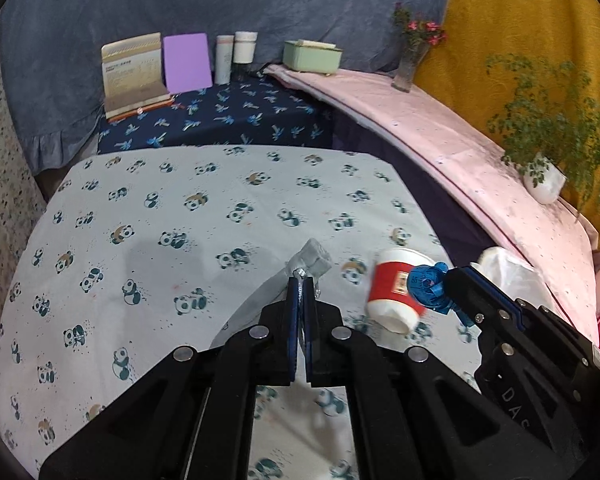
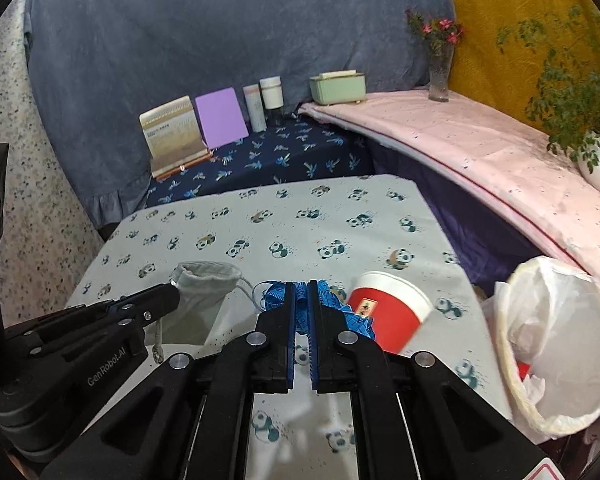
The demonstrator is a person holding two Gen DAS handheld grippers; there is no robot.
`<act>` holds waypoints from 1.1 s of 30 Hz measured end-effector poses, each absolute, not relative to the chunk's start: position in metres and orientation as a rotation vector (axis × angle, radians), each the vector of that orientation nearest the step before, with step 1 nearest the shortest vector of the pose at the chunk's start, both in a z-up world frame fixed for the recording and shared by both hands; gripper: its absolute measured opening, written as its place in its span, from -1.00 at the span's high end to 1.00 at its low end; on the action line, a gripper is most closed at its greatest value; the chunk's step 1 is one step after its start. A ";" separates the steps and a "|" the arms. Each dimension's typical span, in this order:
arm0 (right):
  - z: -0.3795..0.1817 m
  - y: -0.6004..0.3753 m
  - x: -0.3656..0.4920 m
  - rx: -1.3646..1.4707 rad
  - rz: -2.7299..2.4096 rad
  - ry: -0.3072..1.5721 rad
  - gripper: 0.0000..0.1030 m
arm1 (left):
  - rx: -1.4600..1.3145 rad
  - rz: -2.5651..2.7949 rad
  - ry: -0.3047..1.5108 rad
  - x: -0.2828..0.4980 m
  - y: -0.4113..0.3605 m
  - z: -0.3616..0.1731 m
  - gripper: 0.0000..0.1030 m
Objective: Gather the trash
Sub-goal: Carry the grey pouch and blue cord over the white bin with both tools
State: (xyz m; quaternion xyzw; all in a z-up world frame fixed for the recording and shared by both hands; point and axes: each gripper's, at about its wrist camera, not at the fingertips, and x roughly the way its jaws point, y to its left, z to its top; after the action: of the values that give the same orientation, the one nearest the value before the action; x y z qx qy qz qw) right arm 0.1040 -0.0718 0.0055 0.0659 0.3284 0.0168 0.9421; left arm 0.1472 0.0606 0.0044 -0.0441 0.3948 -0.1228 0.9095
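Right gripper (image 2: 301, 294) clamped on a crumpled blue measuring tape (image 2: 278, 292), low centre of the right wrist view; jaws nearly together with the tape bunched between and spilling to either side. Left gripper (image 1: 300, 288) pinched tight on the rim and drawstring of a grey drawstring pouch (image 1: 310, 262), low centre of the left wrist view, the pouch hanging open-mouthed from the tips. Just right of the tape, a red paper cup (image 2: 386, 312) lying tipped on the panda-print tablecloth (image 2: 260, 236), blurred, possibly rolling. Further right, at the frame's lower right edge, a bin lined with a white plastic bag (image 2: 560, 344), some rubbish already inside. Probably best: both grips kept firm, the tape carried clear over the bin rim before release, loose tape ends kept from snagging the cup, then the cup fetched next. Unclear whether the pouch counts as rubbish.
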 end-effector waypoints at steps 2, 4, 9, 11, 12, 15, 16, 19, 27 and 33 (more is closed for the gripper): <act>0.012 -0.082 0.090 0.145 0.023 0.653 0.89 | -0.080 -0.274 0.801 0.136 0.050 0.013 0.97; 0.018 -0.091 0.079 0.157 0.011 0.639 0.89 | -0.065 -0.293 0.786 0.125 0.038 0.020 0.97; 0.028 -0.122 0.051 0.188 -0.036 0.605 0.89 | -0.029 -0.349 0.761 0.101 0.005 0.034 0.97; 0.029 -0.134 0.041 0.197 -0.055 0.596 0.89 | -0.013 -0.372 0.755 0.093 -0.011 0.037 0.97; 0.030 -0.141 0.036 0.203 -0.067 0.592 0.89 | -0.005 -0.381 0.752 0.089 -0.018 0.038 0.97; 0.031 -0.161 0.022 0.220 -0.103 0.581 0.89 | 0.015 -0.414 0.749 0.080 -0.040 0.040 0.97; 0.031 -0.168 0.018 0.226 -0.114 0.578 0.89 | 0.025 -0.426 0.749 0.077 -0.049 0.041 0.97; 0.029 -0.189 0.007 0.244 -0.149 0.573 0.89 | 0.042 -0.454 0.752 0.072 -0.069 0.040 0.97; 0.020 -0.243 -0.016 0.293 -0.237 0.569 0.89 | 0.094 -0.536 0.772 0.064 -0.127 0.033 0.97; 0.007 -0.282 -0.027 0.339 -0.299 0.576 0.89 | 0.132 -0.603 0.794 0.064 -0.171 0.023 0.96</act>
State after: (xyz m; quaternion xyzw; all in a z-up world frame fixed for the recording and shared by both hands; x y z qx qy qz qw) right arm -0.0268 -0.2821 0.0073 0.1655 0.2816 -0.1462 0.9338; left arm 0.0640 -0.1708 0.0231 0.0634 0.3803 -0.2889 0.8763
